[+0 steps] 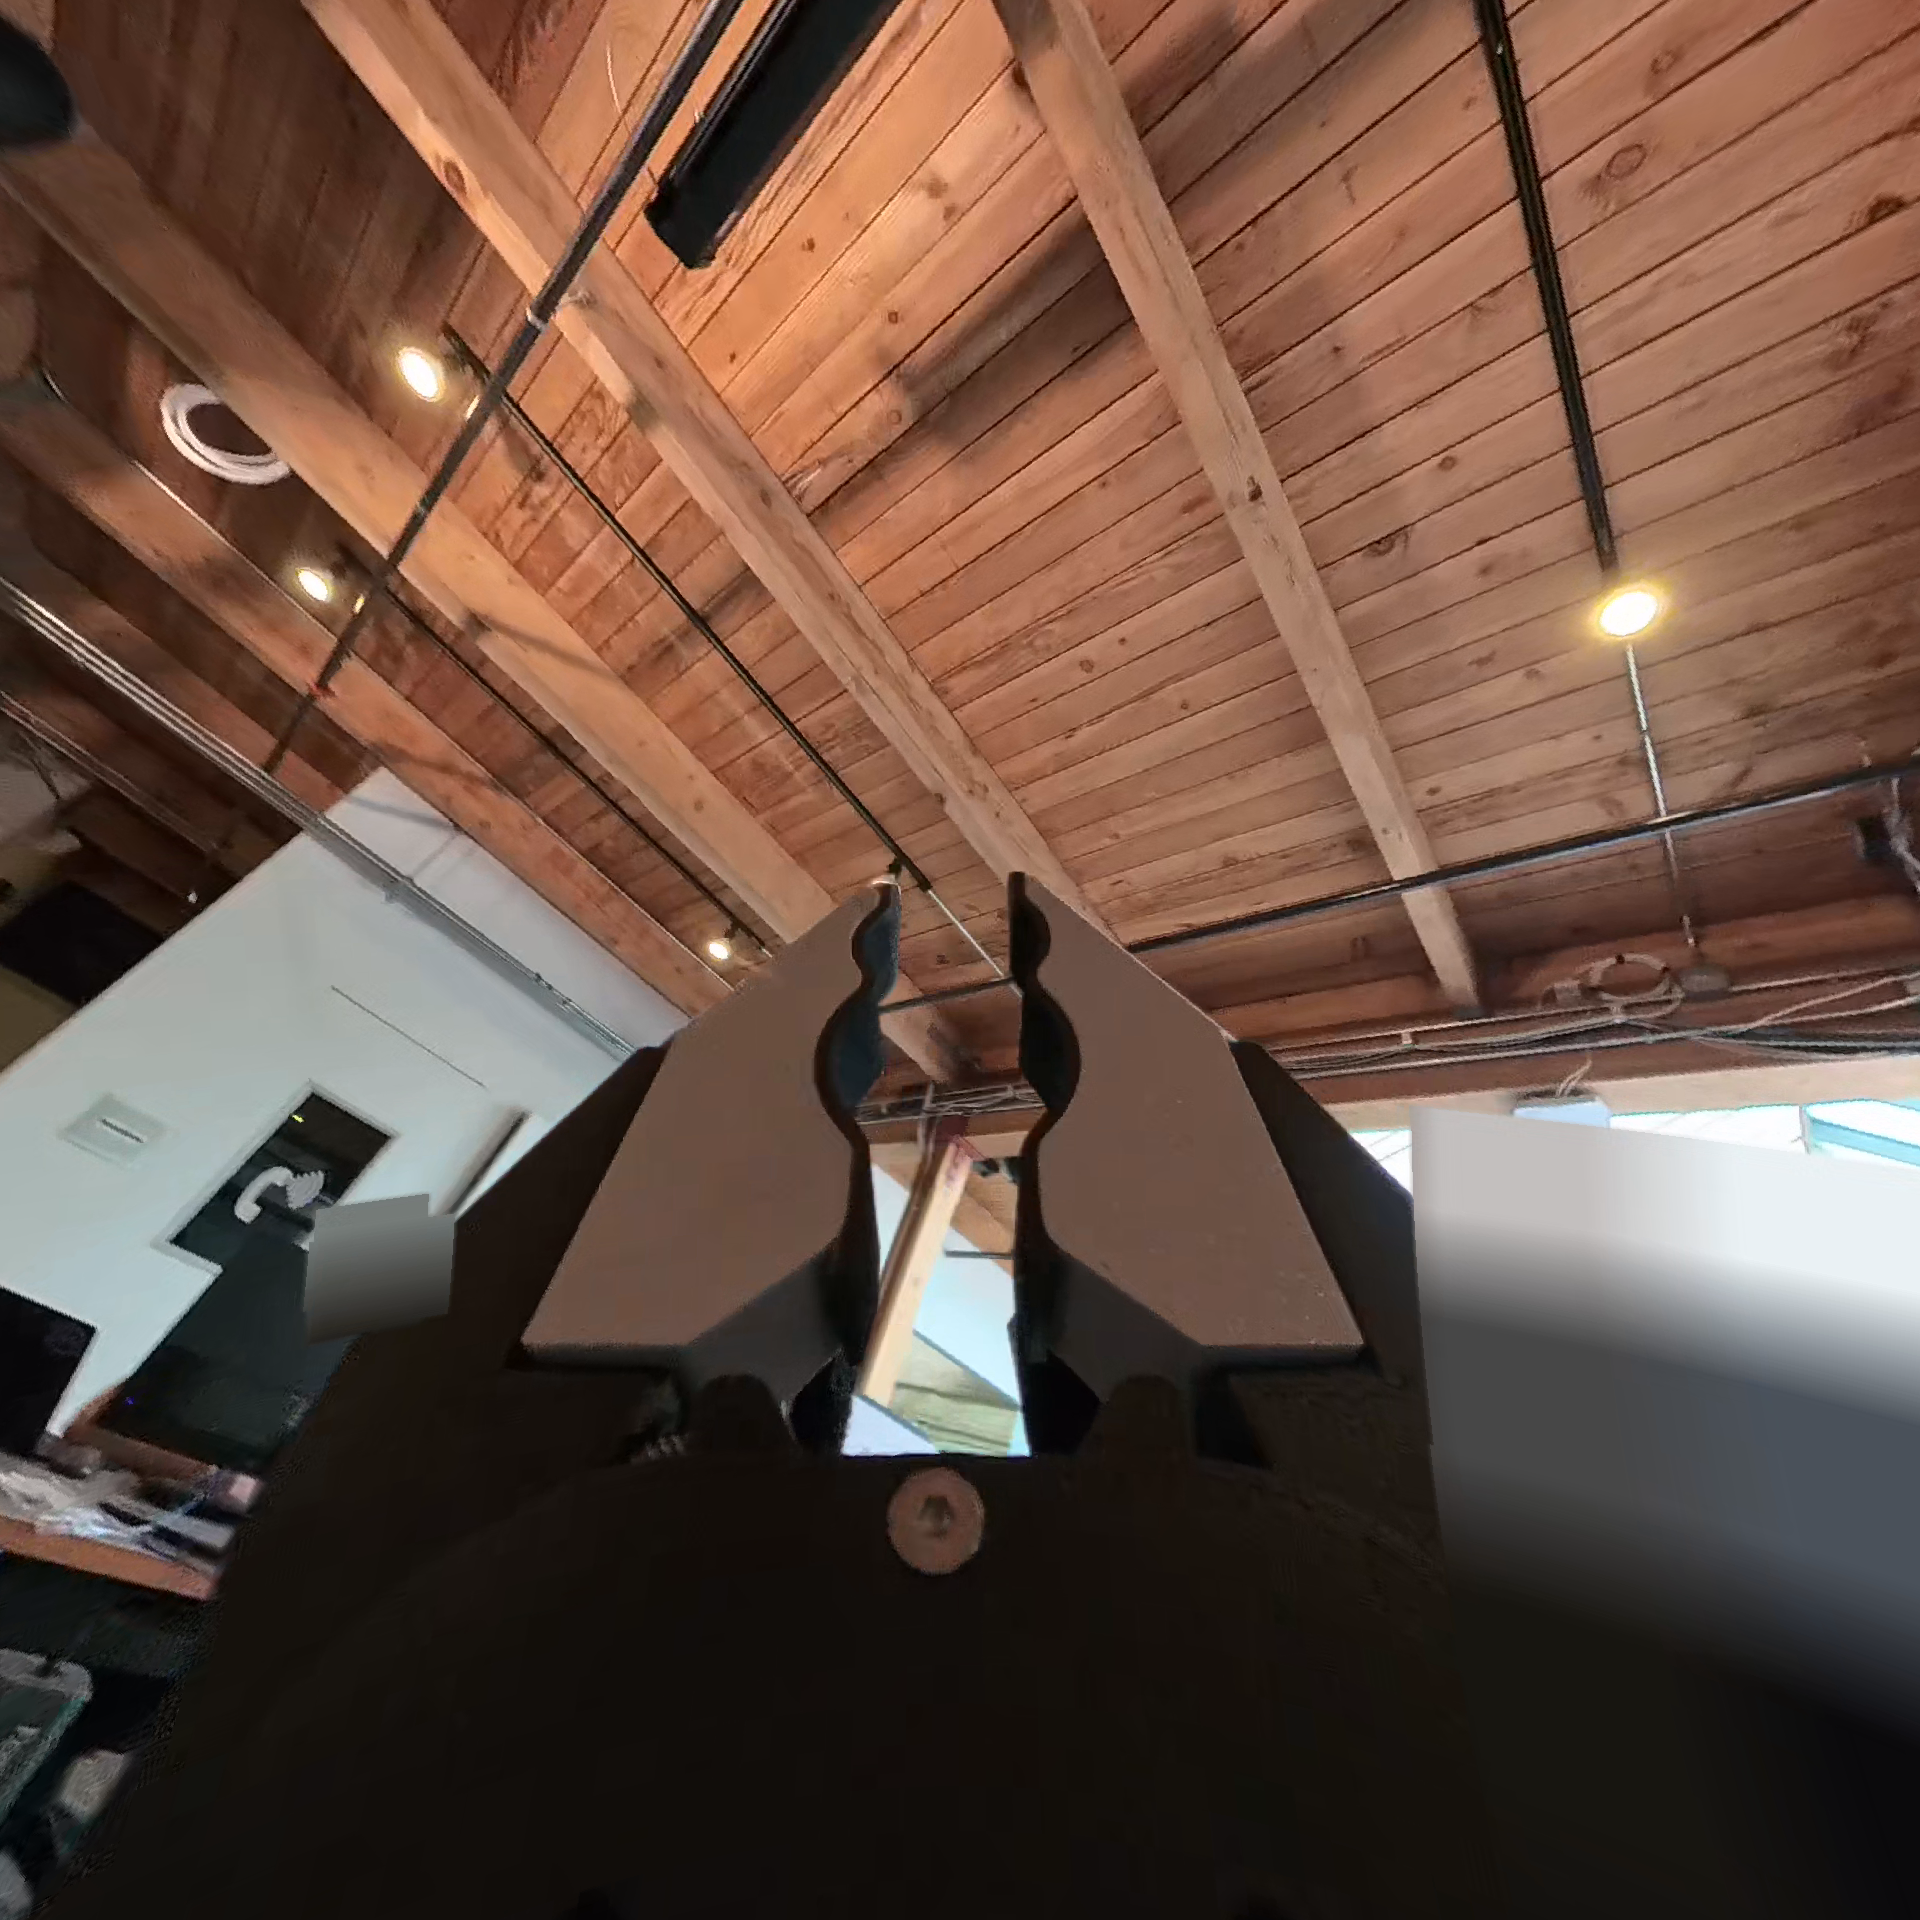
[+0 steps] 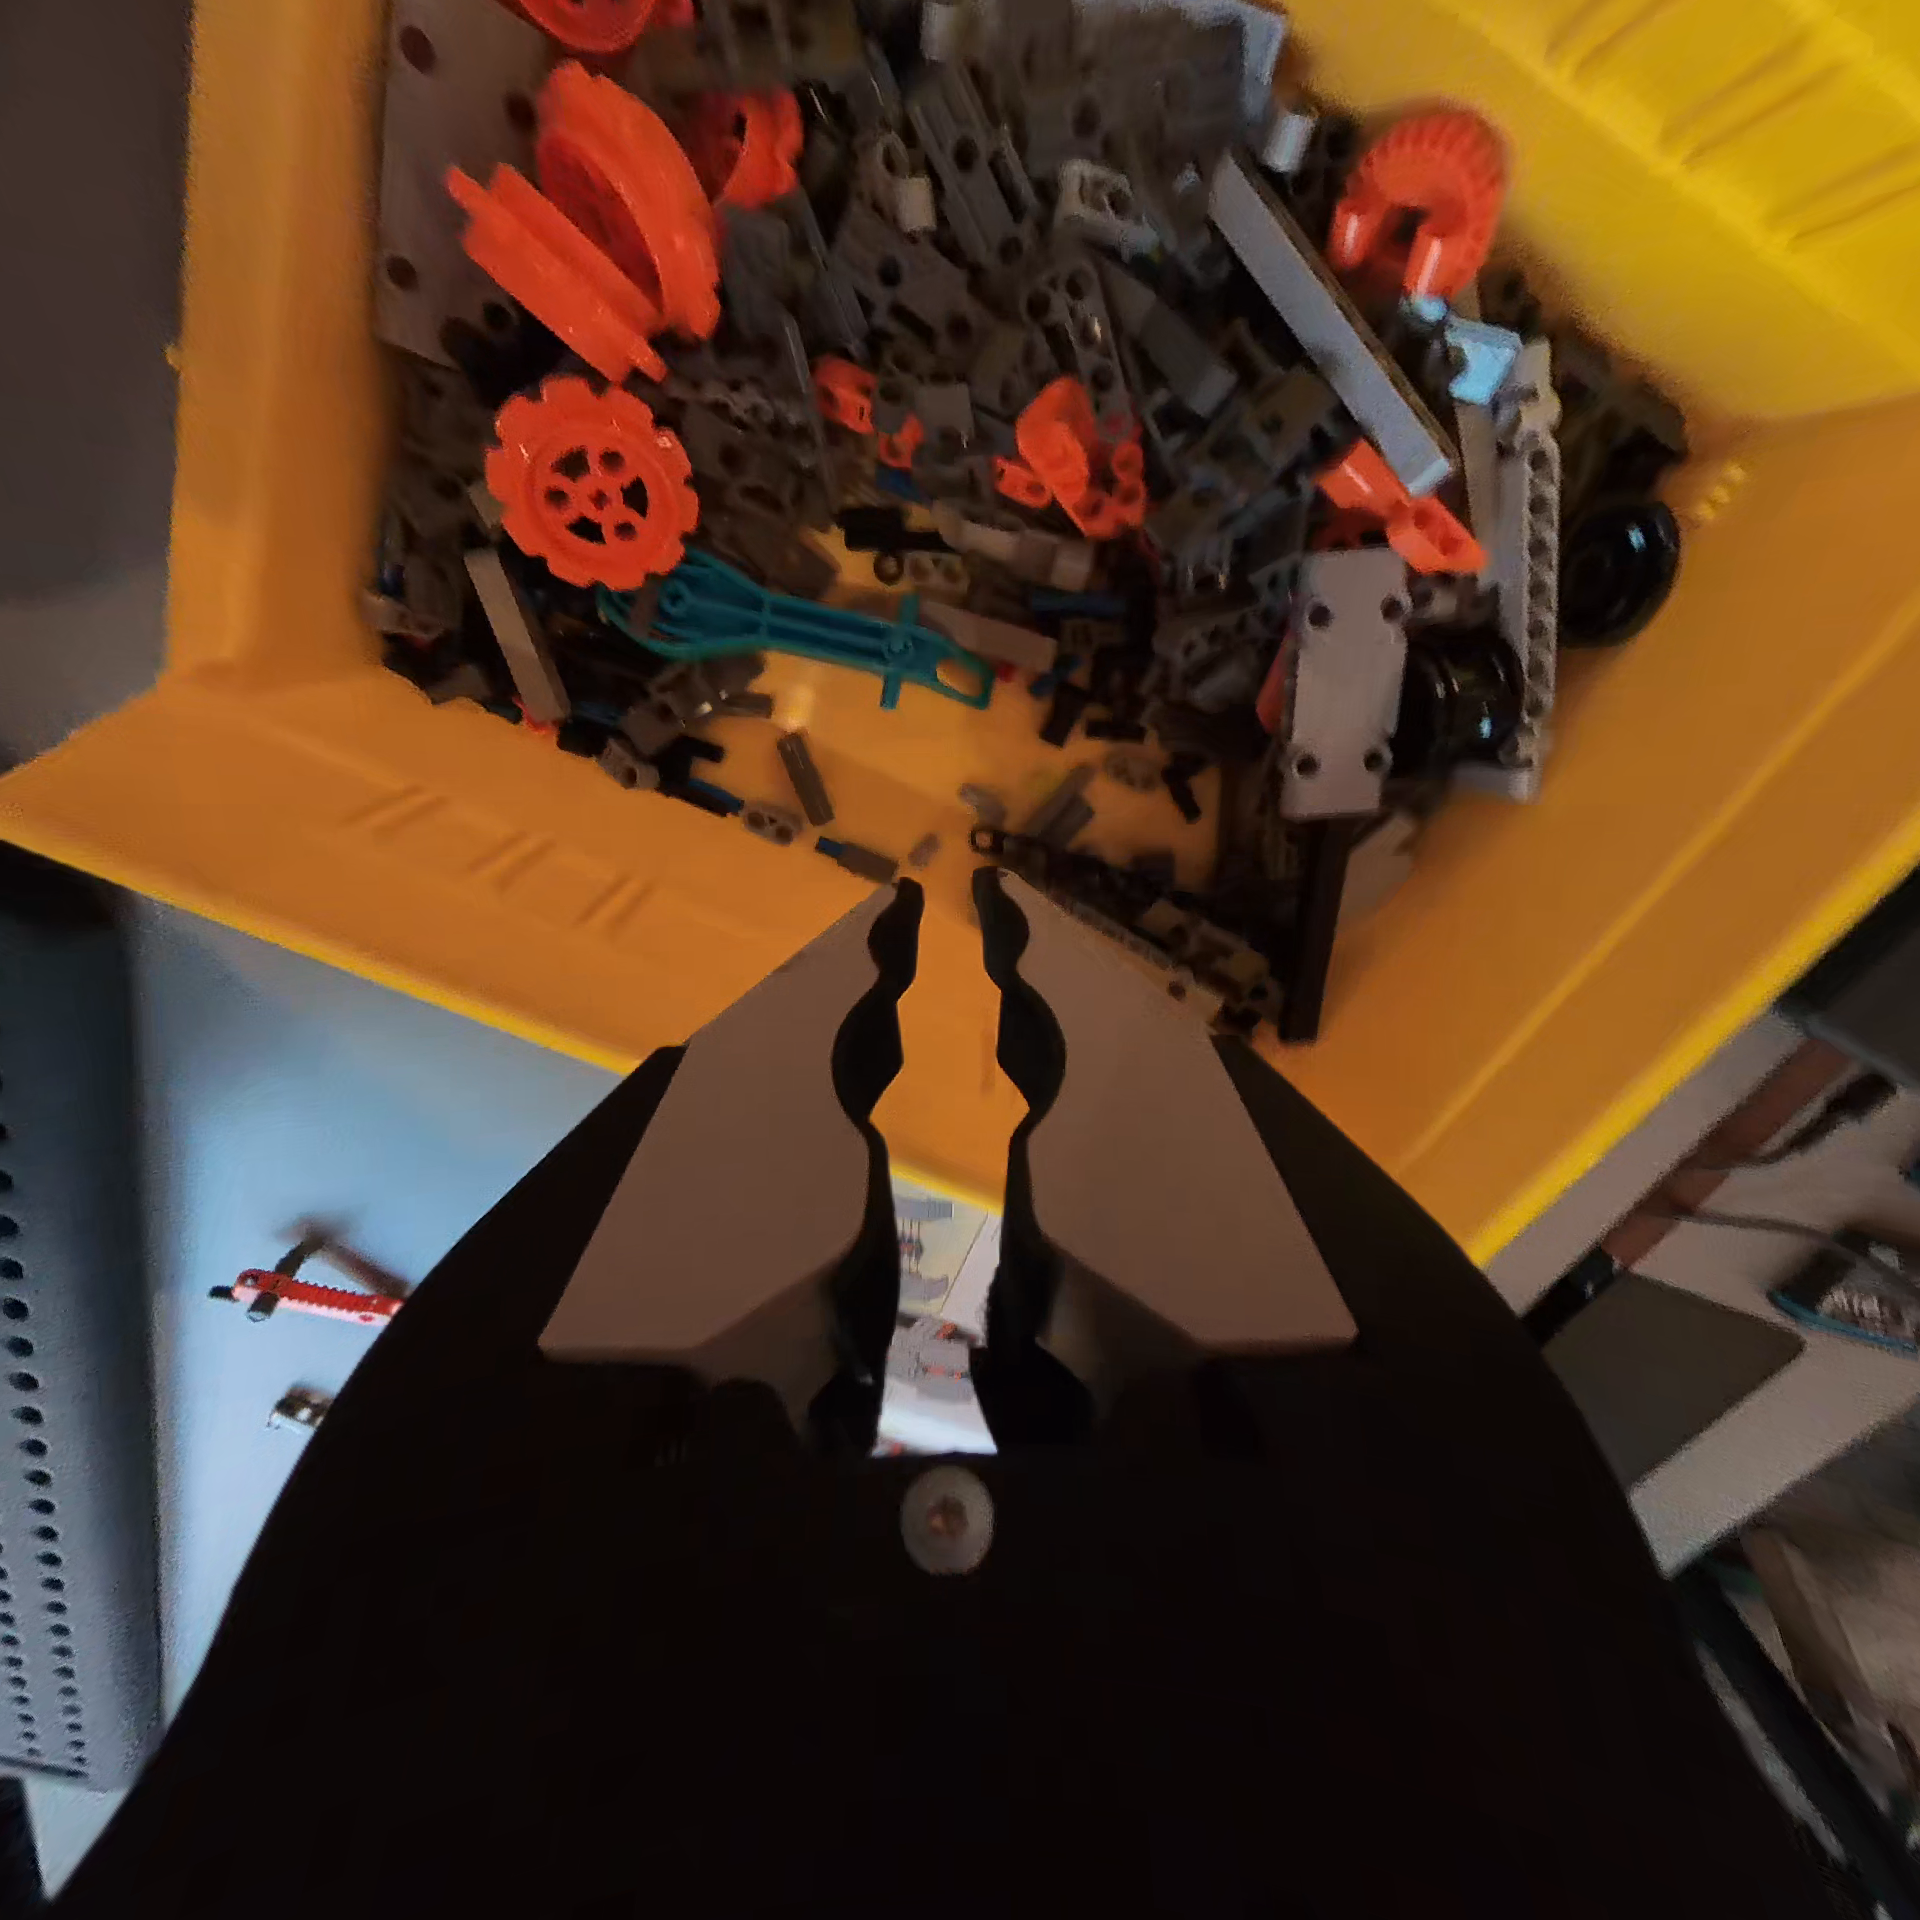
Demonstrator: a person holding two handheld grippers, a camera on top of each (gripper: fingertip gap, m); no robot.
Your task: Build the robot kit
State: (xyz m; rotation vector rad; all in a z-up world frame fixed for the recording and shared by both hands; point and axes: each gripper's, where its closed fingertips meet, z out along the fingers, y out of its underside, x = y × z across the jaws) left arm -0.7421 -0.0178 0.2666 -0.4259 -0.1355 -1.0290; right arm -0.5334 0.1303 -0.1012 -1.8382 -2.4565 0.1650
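Observation:
My right gripper [image 2: 948,883] hangs over the near inner wall of a yellow bin [image 2: 416,821] and holds nothing; its jaws stand a narrow gap apart. The bin holds a heap of grey, black and orange construction-toy parts: an orange gear wheel [image 2: 590,481], a teal lattice piece [image 2: 800,629], a light grey block [image 2: 1340,686] and small loose pins [image 2: 805,774] just ahead of the fingertips. My left gripper [image 1: 954,904] points up at a wooden plank ceiling [image 1: 1039,416], open and empty, with a clear gap between its fingers.
On the table left of the bin lie a small red toothed part [image 2: 312,1294] and a perforated grey plate [image 2: 52,1351]. A printed sheet [image 2: 935,1268] lies under the right gripper. Ceiling beams, spotlights [image 1: 1628,611] and a white wall [image 1: 260,987] fill the left wrist view. About 45 cm separates my left fingertips from my right. The perforated grey plate [image 2: 52,1351] is about 40 cm from my right fingertips.

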